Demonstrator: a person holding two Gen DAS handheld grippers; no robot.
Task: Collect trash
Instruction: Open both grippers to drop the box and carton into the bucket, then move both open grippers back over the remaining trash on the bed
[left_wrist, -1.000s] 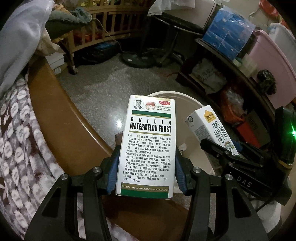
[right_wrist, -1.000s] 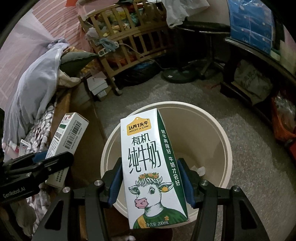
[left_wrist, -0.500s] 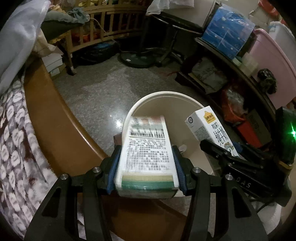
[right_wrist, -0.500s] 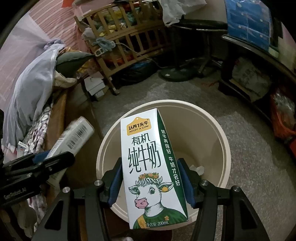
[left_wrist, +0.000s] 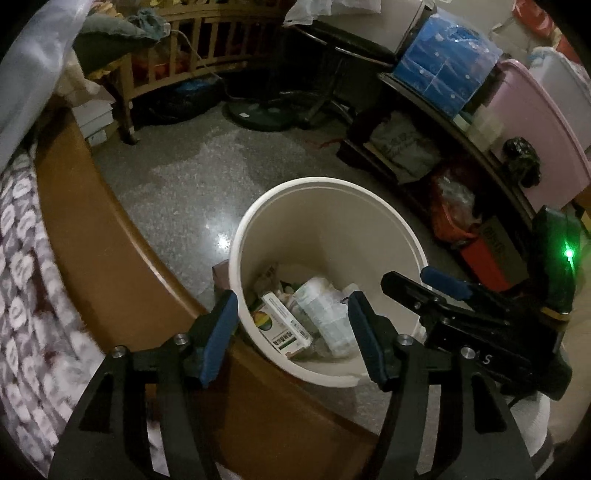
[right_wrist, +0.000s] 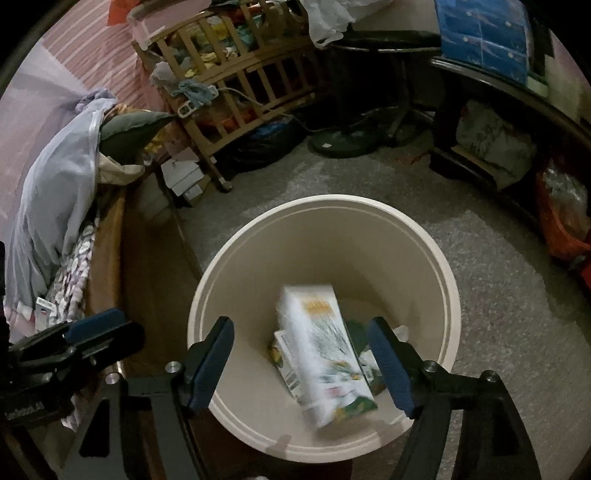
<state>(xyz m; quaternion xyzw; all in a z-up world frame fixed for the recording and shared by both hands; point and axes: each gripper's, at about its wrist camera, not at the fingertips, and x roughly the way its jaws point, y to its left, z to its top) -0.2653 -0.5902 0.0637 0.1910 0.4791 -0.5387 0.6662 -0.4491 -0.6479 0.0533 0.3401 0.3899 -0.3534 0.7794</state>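
Both grippers' jaws opening: medicine box now in bin; milk carton released, blurred inside bin.

bin mouth open, bed frame beside

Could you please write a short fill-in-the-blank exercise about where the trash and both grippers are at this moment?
1. The blurred milk carton is inside the beige ____.
2. The jaws of the right gripper are opening, and between its pads they grip ____.
3. The left gripper hangs over the bin with its jaws opening and ____.

Missing words: bin; nothing; empty
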